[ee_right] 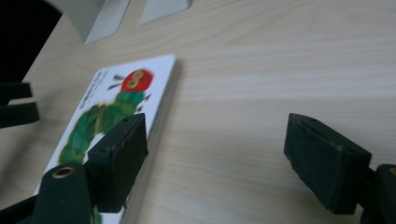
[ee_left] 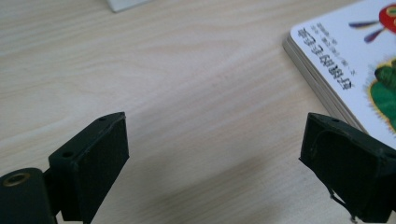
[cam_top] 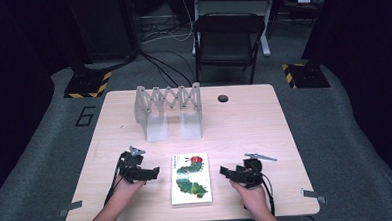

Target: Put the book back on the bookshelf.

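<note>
A white picture book point(cam_top: 190, 178) with a green caterpillar on its cover lies flat near the table's front edge. Left of it, my left gripper point(cam_top: 155, 172) is held just above the table, open, pointing at the book's left side. In the left gripper view the book point(ee_left: 350, 60) lies at the right, beyond the right jaw. My right gripper point(cam_top: 223, 172) stands open on the book's right side. In the right gripper view the book point(ee_right: 116, 116) lies behind the left jaw, and nothing sits between the jaws.
A white expanding book rack point(cam_top: 169, 109) stands at the middle back of the wooden table point(cam_top: 245, 133). A round cable hole point(cam_top: 223, 98) is at the back right. A black chair point(cam_top: 228, 39) stands beyond the table.
</note>
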A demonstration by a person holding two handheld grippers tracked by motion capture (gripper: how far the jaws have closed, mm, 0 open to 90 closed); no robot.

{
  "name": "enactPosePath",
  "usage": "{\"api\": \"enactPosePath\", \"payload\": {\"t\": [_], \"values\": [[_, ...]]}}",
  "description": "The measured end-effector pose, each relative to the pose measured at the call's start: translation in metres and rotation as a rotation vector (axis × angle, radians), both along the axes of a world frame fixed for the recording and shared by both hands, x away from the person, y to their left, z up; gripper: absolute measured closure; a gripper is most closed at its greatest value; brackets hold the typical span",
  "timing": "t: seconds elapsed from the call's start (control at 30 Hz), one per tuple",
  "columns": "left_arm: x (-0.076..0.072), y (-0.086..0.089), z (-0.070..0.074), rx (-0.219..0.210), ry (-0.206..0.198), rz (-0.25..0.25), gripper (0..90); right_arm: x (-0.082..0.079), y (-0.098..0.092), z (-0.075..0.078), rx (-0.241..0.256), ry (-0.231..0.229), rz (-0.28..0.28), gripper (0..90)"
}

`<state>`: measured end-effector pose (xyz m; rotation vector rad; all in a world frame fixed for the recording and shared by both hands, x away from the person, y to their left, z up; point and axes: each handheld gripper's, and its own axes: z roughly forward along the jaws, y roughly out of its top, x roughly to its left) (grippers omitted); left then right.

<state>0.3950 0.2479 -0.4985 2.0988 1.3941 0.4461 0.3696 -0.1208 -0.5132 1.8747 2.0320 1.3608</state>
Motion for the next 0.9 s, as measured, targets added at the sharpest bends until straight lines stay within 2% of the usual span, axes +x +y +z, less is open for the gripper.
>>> {"api": "enactPosePath", "payload": {"t": [0.03, 0.1, 0.13, 0.17, 0.23, 0.27, 0.33, 0.37, 0.4, 0.53, 0.57, 0.6, 0.67, 0.7, 0.73, 0.77, 0.83, 0.87, 0.9], "values": [[0.000, -0.004, -0.002, 0.011, 0.002, -0.005, 7.5, 0.000, 0.000, 0.000, 0.000, 0.000, 0.000, 21.9], [-0.001, -0.010, -0.004, 0.053, 0.019, -0.042, 7.4, 0.001, 0.019, -0.004, 0.012, 0.018, 0.043, 24.0], [-0.001, -0.010, -0.004, 0.053, 0.019, -0.042, 7.4, 0.001, 0.019, -0.004, 0.012, 0.018, 0.043, 24.0], [-0.001, -0.016, -0.005, 0.063, 0.026, -0.050, 7.3, 0.003, 0.033, -0.006, -0.007, 0.009, 0.063, 25.5], [-0.001, -0.019, -0.007, 0.066, 0.022, -0.060, 7.3, 0.003, 0.037, -0.005, -0.017, 0.010, 0.065, 25.9], [-0.001, -0.024, -0.009, 0.075, 0.035, -0.071, 7.3, 0.004, 0.048, -0.005, -0.048, -0.005, 0.079, 27.3], [-0.001, -0.027, -0.010, 0.079, 0.038, -0.075, 7.1, 0.005, 0.052, -0.005, -0.045, -0.005, 0.086, 28.0], [-0.001, -0.030, -0.013, 0.102, 0.048, -0.083, 7.1, 0.005, 0.054, -0.005, -0.047, 0.004, 0.095, 28.6], [0.000, -0.033, -0.015, 0.086, 0.065, -0.097, 4.0, 0.005, 0.062, -0.004, -0.056, 0.010, 0.113, 30.9], [-0.001, -0.039, -0.015, 0.093, 0.066, -0.091, 3.0, 0.006, 0.067, -0.005, -0.024, 0.033, 0.119, 34.5], [-0.001, -0.038, -0.015, 0.092, 0.066, -0.090, 2.8, 0.007, 0.067, -0.004, 0.002, 0.061, 0.094, 35.9], [-0.001, -0.038, -0.016, 0.089, 0.071, -0.088, 2.1, 0.008, 0.066, -0.005, 0.012, 0.061, 0.087, 39.5], [-0.001, -0.038, -0.016, 0.084, 0.076, -0.075, 0.9, 0.009, 0.059, -0.006, 0.053, 0.089, 0.053, 48.1], [-0.001, -0.039, -0.017, 0.088, 0.071, -0.068, 0.9, 0.009, 0.059, -0.006, 0.053, 0.089, 0.053, 48.1], [-0.001, -0.039, -0.017, 0.089, 0.073, -0.066, 0.4, 0.010, 0.056, -0.007, 0.075, 0.106, 0.045, 51.1], [-0.001, -0.039, -0.017, 0.089, 0.073, -0.067, 0.5, 0.012, 0.047, -0.010, 0.157, 0.143, 0.012, 58.2], [-0.001, -0.039, -0.017, 0.082, 0.076, -0.065, 0.5, 0.012, 0.039, -0.011, 0.243, 0.163, -0.004, 61.6], [0.000, -0.038, -0.016, 0.090, 0.076, -0.075, 0.6, 0.012, 0.033, -0.011, 0.322, 0.181, -0.003, 62.1], [0.000, -0.039, -0.017, 0.084, 0.065, -0.096, 0.4, 0.013, 0.030, -0.011, 0.404, 0.206, 0.010, 69.7]]}}
